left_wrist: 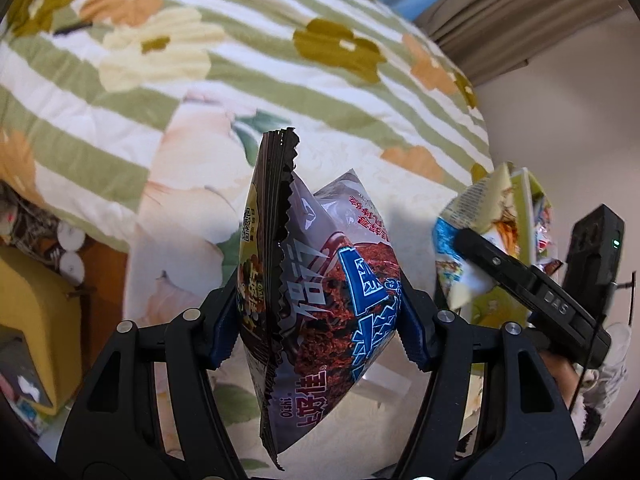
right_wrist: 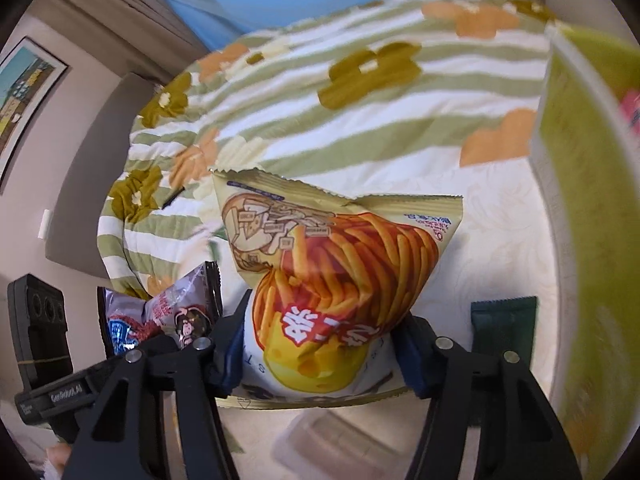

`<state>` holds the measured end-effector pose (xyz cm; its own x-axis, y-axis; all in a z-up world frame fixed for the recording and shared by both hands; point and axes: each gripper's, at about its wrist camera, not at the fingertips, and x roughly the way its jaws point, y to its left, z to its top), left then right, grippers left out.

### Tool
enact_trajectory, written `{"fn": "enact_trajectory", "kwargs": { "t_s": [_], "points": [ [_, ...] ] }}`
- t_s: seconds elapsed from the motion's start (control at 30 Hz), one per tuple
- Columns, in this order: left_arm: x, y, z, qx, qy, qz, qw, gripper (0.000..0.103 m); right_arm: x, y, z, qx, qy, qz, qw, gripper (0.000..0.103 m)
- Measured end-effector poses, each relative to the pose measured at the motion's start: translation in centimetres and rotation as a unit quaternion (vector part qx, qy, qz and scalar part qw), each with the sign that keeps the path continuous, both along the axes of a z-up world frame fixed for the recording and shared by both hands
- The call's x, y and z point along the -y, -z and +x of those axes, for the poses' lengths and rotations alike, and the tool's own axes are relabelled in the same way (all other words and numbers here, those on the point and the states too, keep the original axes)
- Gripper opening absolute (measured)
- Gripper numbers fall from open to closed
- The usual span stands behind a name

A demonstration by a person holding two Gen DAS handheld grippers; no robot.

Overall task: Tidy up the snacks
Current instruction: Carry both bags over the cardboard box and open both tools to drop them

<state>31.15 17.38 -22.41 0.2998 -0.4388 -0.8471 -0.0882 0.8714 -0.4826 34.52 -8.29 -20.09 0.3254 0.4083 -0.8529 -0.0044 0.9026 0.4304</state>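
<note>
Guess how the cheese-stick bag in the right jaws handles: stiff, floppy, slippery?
Probably soft and puffy: the cheese-stick bag creases and bulges where the right gripper pinches it. Likely light for its size, since it looks mostly air. Its glossy film could slip, and hard squeezing might crush the sticks inside.

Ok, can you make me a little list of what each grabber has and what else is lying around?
left gripper: shut on two packets at once, a grey packet and a dark packet
right gripper: shut on a cheese stick packet
underneath: a bed with a striped flower blanket
lying on bed: a dark green packet, right of the right gripper
nearby: a green box, blurred, at the right edge of the right view
window: blue, with curtains
</note>
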Motion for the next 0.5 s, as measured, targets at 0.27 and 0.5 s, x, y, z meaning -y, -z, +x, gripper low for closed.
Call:
{"fn": "enact_trajectory", "kwargs": {
  "t_s": [0.27, 0.5],
  "points": [
    [2.9, -7.4, -0.7, 0.075, 0.064, -0.010, 0.9951, 0.063, 2.3, -8.6, -5.4, 0.074, 0.040, -0.018, 0.996, 0.057],
    [10.0, -12.9, -1.6, 0.128, 0.122, -0.038, 0.9836, 0.063, 7.6, -14.1, -9.9, 0.122, 0.096, -0.040, 0.987, 0.057]
  ]
}}
